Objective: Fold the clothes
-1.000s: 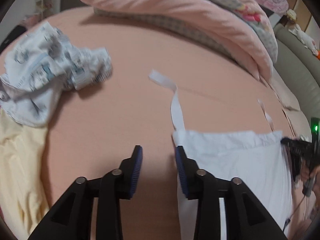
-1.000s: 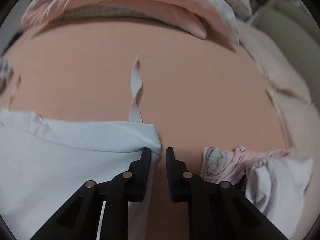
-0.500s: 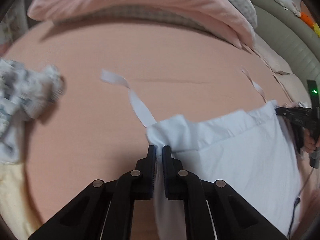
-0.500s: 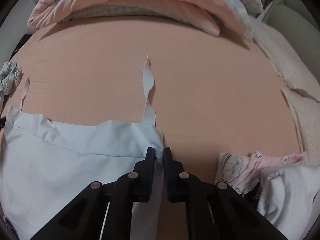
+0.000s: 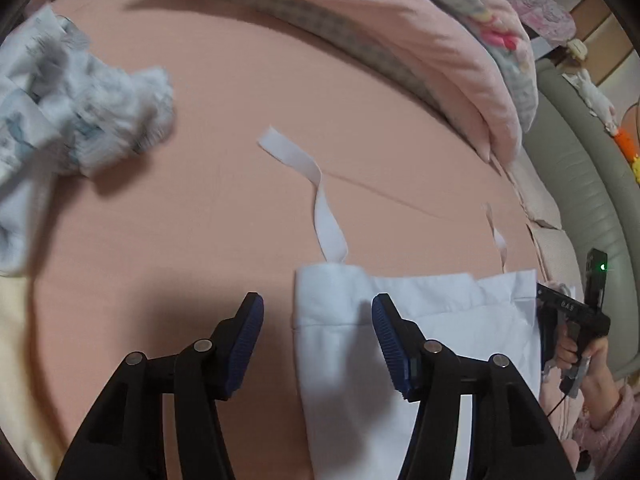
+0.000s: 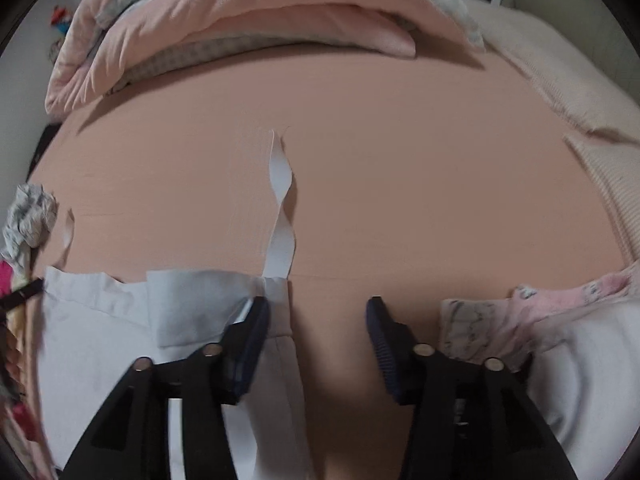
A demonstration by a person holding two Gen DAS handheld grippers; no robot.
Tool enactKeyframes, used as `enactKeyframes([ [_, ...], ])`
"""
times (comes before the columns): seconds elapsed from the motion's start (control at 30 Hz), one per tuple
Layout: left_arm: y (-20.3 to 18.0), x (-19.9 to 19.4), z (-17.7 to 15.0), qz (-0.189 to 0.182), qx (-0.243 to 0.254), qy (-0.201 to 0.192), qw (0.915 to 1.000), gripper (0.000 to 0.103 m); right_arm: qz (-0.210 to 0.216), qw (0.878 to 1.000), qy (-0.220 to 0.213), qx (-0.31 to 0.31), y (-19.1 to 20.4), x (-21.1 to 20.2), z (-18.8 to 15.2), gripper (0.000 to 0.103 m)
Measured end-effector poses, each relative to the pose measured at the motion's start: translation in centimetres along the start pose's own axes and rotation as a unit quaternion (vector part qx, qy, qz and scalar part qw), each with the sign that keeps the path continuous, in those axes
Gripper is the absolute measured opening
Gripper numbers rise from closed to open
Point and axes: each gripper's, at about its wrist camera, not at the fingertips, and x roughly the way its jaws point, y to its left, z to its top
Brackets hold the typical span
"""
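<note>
Item: pale blue-white cotton garment with two long white straps [image 5: 420, 320], laid flat on the peach-pink bed sheet [image 5: 240, 220], straps trailing away from the grippers. Top edge showed a turned-down flap; folding judged barely begun, possibly one fold made. Awaiting: crumpled white-and-grey printed garment [image 5: 76, 120], pale yellow cloth [image 5: 16, 360], pink-and-white printed heap [image 6: 532, 320]. Left gripper [image 5: 318, 344]: pitched steeply downward, jaws opening, left top corner of the garment lying loose between the pads, unpinched. Right gripper [image 6: 316, 344]: likewise pitched down, jaws opening, straddling the right edge, nothing pinched
</note>
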Motion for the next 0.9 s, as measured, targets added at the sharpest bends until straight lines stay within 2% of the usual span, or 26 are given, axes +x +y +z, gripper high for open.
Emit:
enactKeyframes([
  [0.03,-0.8,0.2,-0.2,0.018,0.019,-0.009,0.9996,0.046,0.006,1.000,0.012,0.008,-0.1,0.7,-0.1,0.055],
  [0.07,-1.7,0.5,-0.3,0.029,0.040,-0.009,0.9987,0.013,0.003,1.000,0.015,0.004,0.2,1.2,-0.3,0.056],
  [0.1,-2.3,0.6,-0.3,0.033,0.049,-0.007,0.9982,0.005,-0.014,1.000,0.003,-0.015,0.8,1.1,-0.3,0.048],
  [0.13,-2.9,0.8,-0.3,0.037,0.053,-0.005,0.9979,0.005,-0.019,0.999,-0.002,-0.035,1.6,1.0,-0.3,0.039],
  [0.17,-3.4,0.8,-0.3,0.047,0.063,-0.008,0.9969,0.005,-0.008,0.999,-0.005,-0.044,2.2,0.7,-0.2,0.016],
  [0.2,-3.8,0.6,-0.2,0.064,0.071,-0.015,0.9953,0.005,-0.005,0.999,-0.012,-0.051,2.7,0.3,-0.1,0.009],
  [0.3,-2.5,0.4,0.2,0.077,0.038,-0.017,0.9962,0.005,-0.081,0.994,-0.039,-0.054,2.6,-0.1,0.6,0.005],
  [0.33,-1.9,0.4,0.2,0.071,0.024,-0.014,0.9971,0.005,-0.106,0.992,-0.047,-0.055,2.5,-0.2,0.8,0.005],
  [0.37,-1.3,0.6,0.2,0.061,0.013,-0.009,0.9980,0.007,-0.115,0.992,-0.039,-0.030,1.5,0.2,1.1,0.005],
  [0.43,-1.3,0.4,0.1,0.050,0.012,-0.010,0.9986,0.008,-0.097,0.995,-0.023,0.019,-1.0,0.3,1.0,0.006],
  [0.5,-1.8,0.5,-0.3,0.048,0.028,-0.004,0.9985,0.010,-0.025,0.999,-0.030,0.024,-0.4,-1.0,0.6,0.013],
  [0.53,-2.3,0.6,-0.2,0.051,0.040,-0.001,0.9979,0.011,-0.007,0.999,-0.032,0.013,0.1,-1.4,0.4,0.020],
  [0.6,-2.5,0.9,-0.1,0.052,0.041,0.003,0.9978,0.012,0.007,1.000,-0.029,-0.009,1.1,-1.7,0.0,0.065],
  [0.67,-2.4,1.2,0.0,0.052,0.036,0.004,0.9980,0.013,0.026,1.000,0.004,-0.011,1.2,-0.9,-0.7,0.068],
  [0.73,-2.1,1.2,0.0,0.049,0.027,0.000,0.9984,0.013,0.022,0.999,0.028,-0.021,1.6,0.5,-0.9,0.067],
  [0.77,-1.9,1.2,0.0,0.047,0.022,-0.002,0.9986,0.013,-0.005,0.999,0.017,-0.039,2.2,0.6,-1.2,0.056],
  [0.8,-2.0,1.2,0.0,0.049,0.025,-0.004,0.9985,0.013,-0.032,0.998,0.005,-0.062,2.8,0.7,-1.5,0.040],
  [0.83,-2.0,1.3,0.2,0.051,0.029,-0.005,0.9983,0.014,-0.039,0.997,-0.003,-0.073,3.1,0.7,-1.6,0.030],
  [0.87,-1.9,1.3,0.4,0.053,0.033,-0.006,0.9980,0.014,-0.040,0.997,-0.005,-0.067,2.9,0.7,-1.2,0.007],
  [0.9,-1.8,1.2,0.4,0.055,0.036,-0.007,0.9978,0.014,-0.042,0.997,-0.008,-0.062,2.7,0.7,-0.8,0.006],
])
